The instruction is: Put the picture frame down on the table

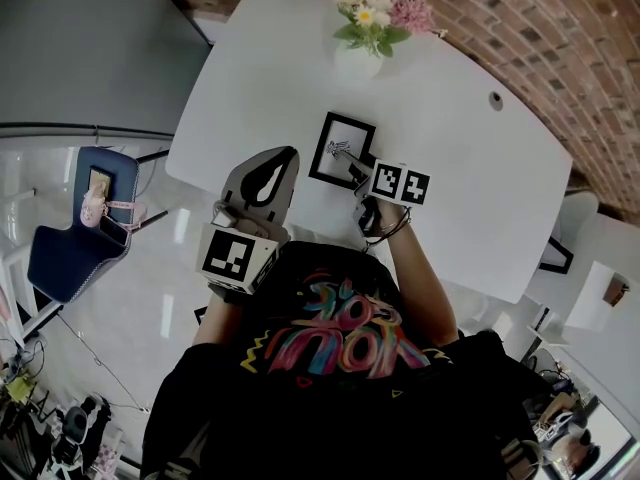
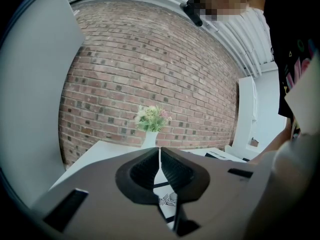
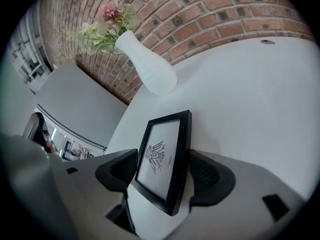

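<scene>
The black picture frame [image 1: 340,148] with a white print lies on the white table [image 1: 470,188], its far edge down on the top. In the right gripper view the frame [image 3: 162,156] sits between the jaws of my right gripper [image 3: 164,168], which stand wide; the left pad is clear of it and the right pad is close beside its edge. In the head view my right gripper [image 1: 352,168] reaches the frame's near right side. My left gripper [image 1: 278,163] hovers over the table's near edge, left of the frame, shut and empty [image 2: 159,159].
A white vase of flowers [image 1: 365,28] stands at the table's far side, beyond the frame [image 3: 150,69]. A small round cap [image 1: 496,99] sits in the tabletop at the right. A blue chair [image 1: 75,233] is at the left, a brick wall behind.
</scene>
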`<state>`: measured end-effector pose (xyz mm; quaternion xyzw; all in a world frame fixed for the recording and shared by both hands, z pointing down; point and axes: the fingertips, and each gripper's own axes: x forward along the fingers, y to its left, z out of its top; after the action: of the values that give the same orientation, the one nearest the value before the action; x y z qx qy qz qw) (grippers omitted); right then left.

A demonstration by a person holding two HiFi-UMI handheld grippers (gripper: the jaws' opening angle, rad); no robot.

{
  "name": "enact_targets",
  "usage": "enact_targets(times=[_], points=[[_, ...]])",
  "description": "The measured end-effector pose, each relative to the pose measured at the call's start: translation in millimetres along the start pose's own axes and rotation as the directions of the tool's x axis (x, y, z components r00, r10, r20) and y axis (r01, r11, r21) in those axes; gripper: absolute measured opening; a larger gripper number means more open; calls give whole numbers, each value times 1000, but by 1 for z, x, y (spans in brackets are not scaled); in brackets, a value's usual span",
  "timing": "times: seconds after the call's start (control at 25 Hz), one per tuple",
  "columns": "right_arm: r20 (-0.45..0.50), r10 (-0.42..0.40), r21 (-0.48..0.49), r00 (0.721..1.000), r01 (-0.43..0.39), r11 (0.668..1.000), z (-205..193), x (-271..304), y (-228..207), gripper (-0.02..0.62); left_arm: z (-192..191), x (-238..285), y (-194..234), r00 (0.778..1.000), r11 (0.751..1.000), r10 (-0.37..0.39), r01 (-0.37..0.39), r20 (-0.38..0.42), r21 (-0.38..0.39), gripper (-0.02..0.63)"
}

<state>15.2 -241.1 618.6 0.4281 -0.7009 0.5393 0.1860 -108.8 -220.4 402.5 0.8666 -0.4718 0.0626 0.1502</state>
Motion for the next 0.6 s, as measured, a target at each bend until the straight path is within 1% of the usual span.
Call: enact_targets(times=[0.12, 0.36, 0.48, 0.6], points=[[12, -4, 19, 1000, 4, 1000, 1, -2, -3, 311, 0, -1, 2, 1000, 1000, 7, -7, -4, -4, 31], [45, -5, 47, 999, 3, 999, 3, -14, -7, 311, 4, -2, -1, 1000, 1000, -8, 8, 17, 5, 31], [62, 1, 50, 998, -5, 999, 6, -21, -7, 311, 9, 1, -3, 1000, 1000, -15, 15, 23, 15, 31], [100, 16, 39, 995, -20, 999, 12, -31, -2, 310, 12, 3, -8, 999, 999, -32, 31, 31, 21, 31]])
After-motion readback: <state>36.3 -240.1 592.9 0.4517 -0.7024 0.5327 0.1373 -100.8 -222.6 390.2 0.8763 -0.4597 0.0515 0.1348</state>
